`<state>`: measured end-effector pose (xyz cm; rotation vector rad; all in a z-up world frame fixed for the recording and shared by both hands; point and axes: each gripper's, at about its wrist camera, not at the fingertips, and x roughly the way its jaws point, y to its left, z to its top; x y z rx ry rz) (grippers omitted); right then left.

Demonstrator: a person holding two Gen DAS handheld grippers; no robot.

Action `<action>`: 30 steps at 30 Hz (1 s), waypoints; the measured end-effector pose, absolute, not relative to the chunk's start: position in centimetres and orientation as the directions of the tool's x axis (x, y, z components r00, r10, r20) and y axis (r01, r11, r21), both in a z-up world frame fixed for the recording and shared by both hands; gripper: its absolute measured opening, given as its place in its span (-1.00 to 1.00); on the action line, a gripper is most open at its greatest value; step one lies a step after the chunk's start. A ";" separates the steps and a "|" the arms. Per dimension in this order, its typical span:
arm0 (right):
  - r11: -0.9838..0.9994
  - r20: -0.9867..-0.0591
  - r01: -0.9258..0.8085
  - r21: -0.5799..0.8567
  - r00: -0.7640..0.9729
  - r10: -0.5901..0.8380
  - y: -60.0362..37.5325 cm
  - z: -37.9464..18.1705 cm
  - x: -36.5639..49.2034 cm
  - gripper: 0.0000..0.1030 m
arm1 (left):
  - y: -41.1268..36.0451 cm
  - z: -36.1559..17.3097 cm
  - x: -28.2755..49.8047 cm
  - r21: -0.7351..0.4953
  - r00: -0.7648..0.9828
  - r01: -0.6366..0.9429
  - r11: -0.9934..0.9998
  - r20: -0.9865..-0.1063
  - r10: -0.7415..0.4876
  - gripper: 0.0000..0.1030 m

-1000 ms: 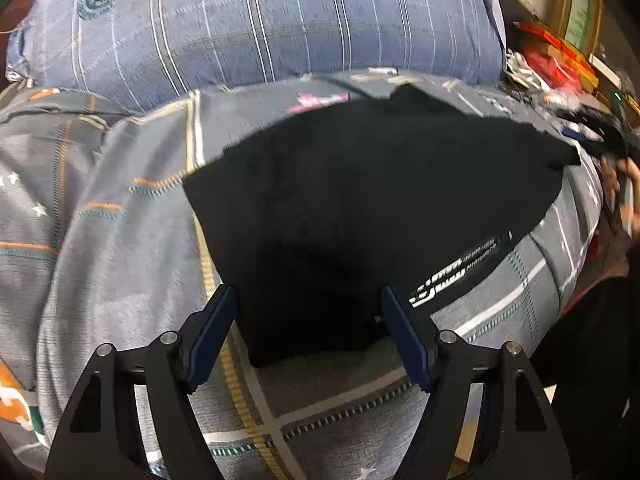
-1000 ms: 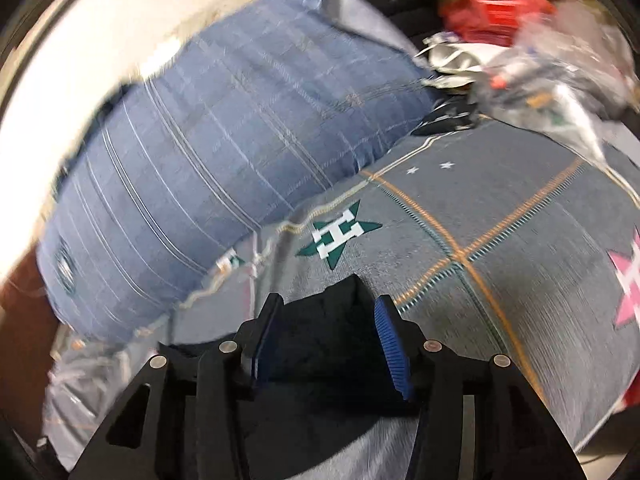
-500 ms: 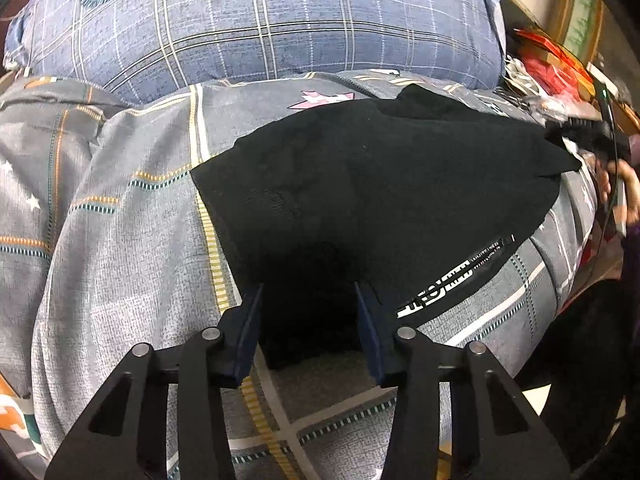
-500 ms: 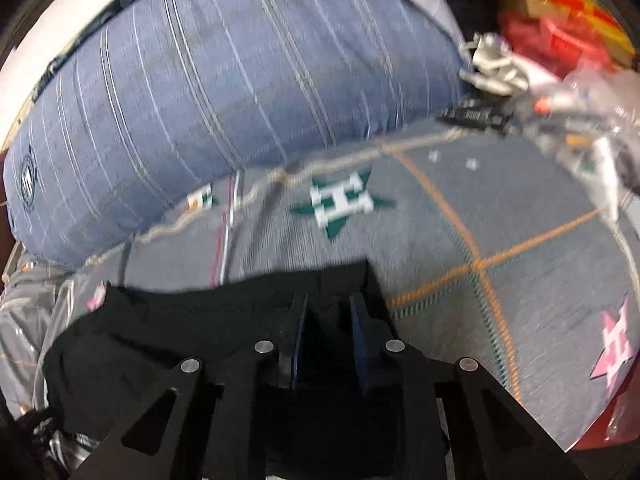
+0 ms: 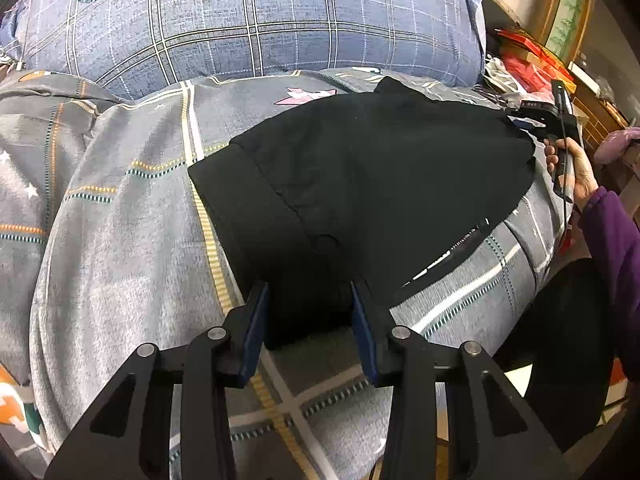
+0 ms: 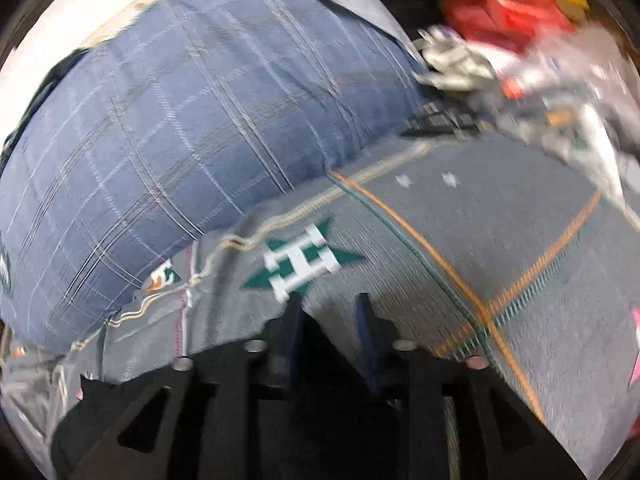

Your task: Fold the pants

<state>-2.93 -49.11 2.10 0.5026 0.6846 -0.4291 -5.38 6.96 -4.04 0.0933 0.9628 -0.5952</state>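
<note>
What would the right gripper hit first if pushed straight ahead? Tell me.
Probably the grey bedspread, near its green star patch, just beyond the right gripper; its jaws are opening. The blue pillow lies farther back. Blur makes depth uncertain.

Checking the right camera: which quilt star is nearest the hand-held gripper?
The green, white-H star, just beyond the right hand-held gripper, jaws opening around black pants; the pink star lies far right.

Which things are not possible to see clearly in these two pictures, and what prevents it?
- Right wrist view: motion blur smears the red packages and the clutter beside them; they cannot be identified.
- Right wrist view: the right gripper, jaws opening, covers the black pants edge; contact is unclear.
- Left wrist view: the white print on the pants is folded under, unreadable.
- Left wrist view: the pillow emblem is cut by the top edge.
</note>
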 end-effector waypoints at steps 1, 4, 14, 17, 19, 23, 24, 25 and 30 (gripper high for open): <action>0.806 -0.669 0.504 0.311 0.719 -0.191 -48.9 2.6 -3.7 -0.31 | 7.2 -3.8 -5.6 -0.185 0.432 0.516 0.837 -0.787 -0.440 -0.28; 0.829 -0.623 0.407 0.384 0.777 -0.092 -47.4 4.4 -6.8 -0.28 | 7.8 -3.2 -5.8 -0.203 0.445 0.519 0.830 -0.765 -0.466 -0.29; 0.704 -0.673 0.398 0.589 0.723 0.154 -46.1 0.7 -11.7 -0.21 | 7.8 -2.5 -6.1 -0.251 0.433 0.531 0.810 -0.740 -0.514 -0.30; 0.679 -0.695 0.427 0.598 0.697 0.174 -46.4 -0.6 -10.9 -0.21 | 7.8 -2.4 -6.2 -0.250 0.439 0.532 0.809 -0.736 -0.516 -0.30; 0.663 -0.712 0.459 0.592 0.683 0.163 -46.6 -1.3 -10.4 -0.21 | 8.0 -2.3 -6.2 -0.254 0.441 0.529 0.810 -0.733 -0.517 -0.31; 0.649 -0.718 0.478 0.592 0.679 0.155 -46.8 -2.0 -9.2 -0.21 | 8.1 -2.4 -6.2 -0.263 0.438 0.520 0.813 -0.735 -0.518 -0.31; 0.645 -0.711 0.474 0.599 0.686 0.156 -46.8 -2.0 -9.0 -0.21 | 8.1 -2.5 -6.2 -0.262 0.437 0.522 0.812 -0.735 -0.518 -0.31; 0.647 -0.707 0.470 0.601 0.690 0.154 -46.7 -2.0 -9.0 -0.21 | 8.1 -2.5 -6.3 -0.260 0.436 0.524 0.811 -0.736 -0.518 -0.31; 0.649 -0.691 0.465 0.602 0.712 0.130 -46.4 -1.5 -10.1 -0.94 | 8.3 -2.2 -6.5 -0.266 0.443 0.524 0.809 -0.726 -0.526 -0.32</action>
